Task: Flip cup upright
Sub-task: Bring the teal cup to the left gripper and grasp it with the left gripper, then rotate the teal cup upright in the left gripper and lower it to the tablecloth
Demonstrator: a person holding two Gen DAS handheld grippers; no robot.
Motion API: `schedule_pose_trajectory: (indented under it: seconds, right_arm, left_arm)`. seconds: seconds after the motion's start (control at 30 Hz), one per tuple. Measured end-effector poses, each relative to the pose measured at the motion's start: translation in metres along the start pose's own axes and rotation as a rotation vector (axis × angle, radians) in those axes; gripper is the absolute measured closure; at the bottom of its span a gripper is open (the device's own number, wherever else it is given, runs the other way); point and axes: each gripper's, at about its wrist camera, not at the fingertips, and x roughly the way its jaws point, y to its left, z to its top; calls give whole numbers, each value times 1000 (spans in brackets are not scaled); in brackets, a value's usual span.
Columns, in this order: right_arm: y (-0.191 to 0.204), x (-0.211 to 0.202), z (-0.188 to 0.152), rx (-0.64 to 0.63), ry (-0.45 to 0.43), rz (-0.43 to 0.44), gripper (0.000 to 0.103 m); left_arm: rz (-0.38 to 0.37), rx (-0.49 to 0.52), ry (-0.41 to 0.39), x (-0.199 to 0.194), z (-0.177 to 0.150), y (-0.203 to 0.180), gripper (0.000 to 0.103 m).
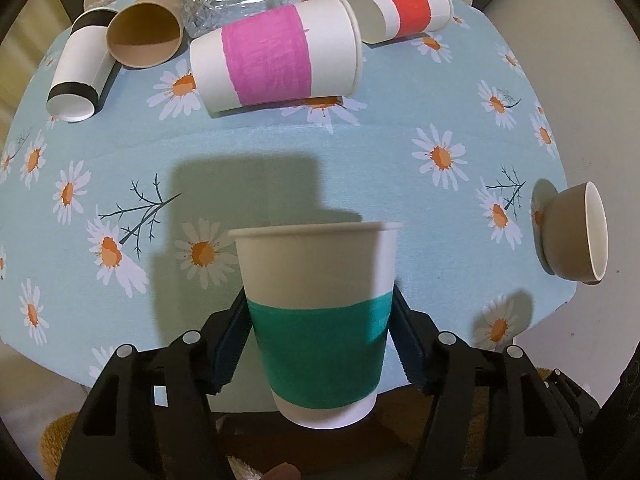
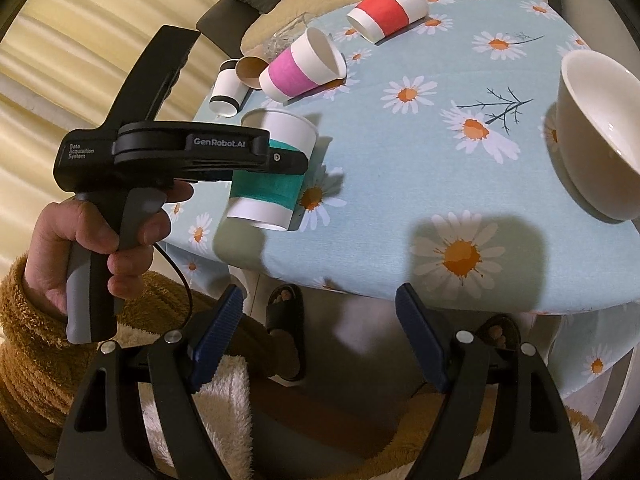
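Green-banded paper cup (image 1: 318, 320) sat rim-up in the left gripper (image 1: 320, 336), jaws pinching its band, held just above the near edge of the daisy tablecloth (image 1: 400, 168). It looked light and thin-walled (easily crushed), so a gentle grip at mid-body seemed wisest. The right gripper (image 2: 320, 336) hung wide apart, holding nothing, off the table's edge.
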Motion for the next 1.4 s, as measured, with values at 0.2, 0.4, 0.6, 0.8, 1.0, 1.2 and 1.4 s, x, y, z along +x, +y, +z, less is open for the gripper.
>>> schedule_pose_trajectory:
  seconds: [0.2, 0.4, 0.6, 0.8, 1.0, 1.2, 1.4]
  right_arm:
    - [1, 1, 0, 0, 0, -9, 25]
    - [0, -3, 0, 0, -13, -25, 25]
    - [8, -10, 1, -32, -48, -45, 25]
    - [20, -18, 6, -68, -78, -57, 25]
    - [36, -24, 11, -114, -130, -78, 25]
    - [46, -22, 13, -162, -159, -120, 25]
    - [47, -26, 12, -182, -226, -146, 25]
  left_arm:
    - [-10, 3, -25, -7, -4, 3, 40]
    - [-31, 18, -125, -33, -14, 6, 40]
    - [-87, 33, -280, -62, -33, 11, 40]
    - [-134, 35, -394, -75, -56, 20, 41]
    - [-145, 73, -622, -97, -85, 23, 41]
    - [-112, 105, -852, -110, -108, 22, 41]
    - [-82, 116, -1037, -108, -123, 23, 41]
